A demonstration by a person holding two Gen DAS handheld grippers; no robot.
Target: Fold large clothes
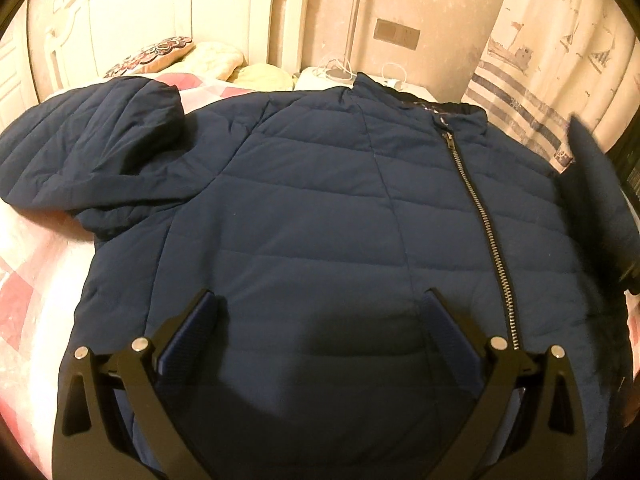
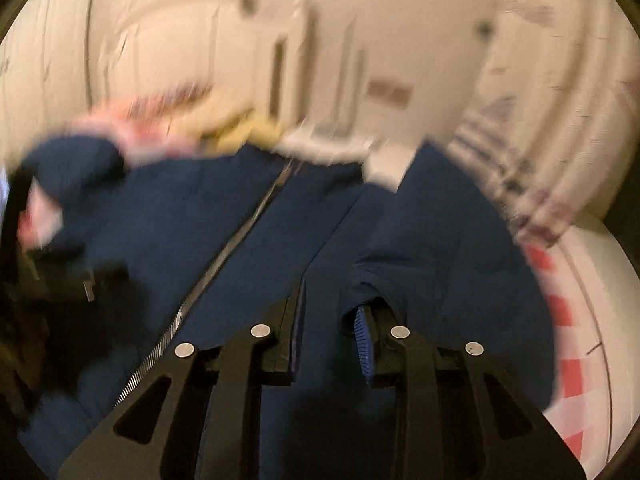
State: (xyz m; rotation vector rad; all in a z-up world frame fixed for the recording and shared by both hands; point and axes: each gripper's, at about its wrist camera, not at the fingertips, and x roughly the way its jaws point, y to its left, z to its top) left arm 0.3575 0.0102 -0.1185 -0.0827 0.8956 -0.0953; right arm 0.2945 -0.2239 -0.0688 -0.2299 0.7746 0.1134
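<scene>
A navy quilted jacket (image 1: 320,208) lies front up on the bed, zipper (image 1: 484,224) closed, collar at the far side. Its left sleeve (image 1: 88,148) is bent out to the left. My left gripper (image 1: 320,308) is open and empty, hovering over the jacket's lower front. In the blurred right wrist view, my right gripper (image 2: 332,312) is shut on a fold of the jacket (image 2: 440,240) near its right sleeve; fabric bunches between the fingers. The raised sleeve shows blurred at the right of the left wrist view (image 1: 592,200).
The jacket rests on a pink and white checked quilt (image 1: 28,280). Pillows (image 1: 160,56) and a white headboard (image 1: 120,12) lie at the far left. A nightstand with cables (image 1: 340,72) and a patterned curtain (image 1: 532,60) stand behind.
</scene>
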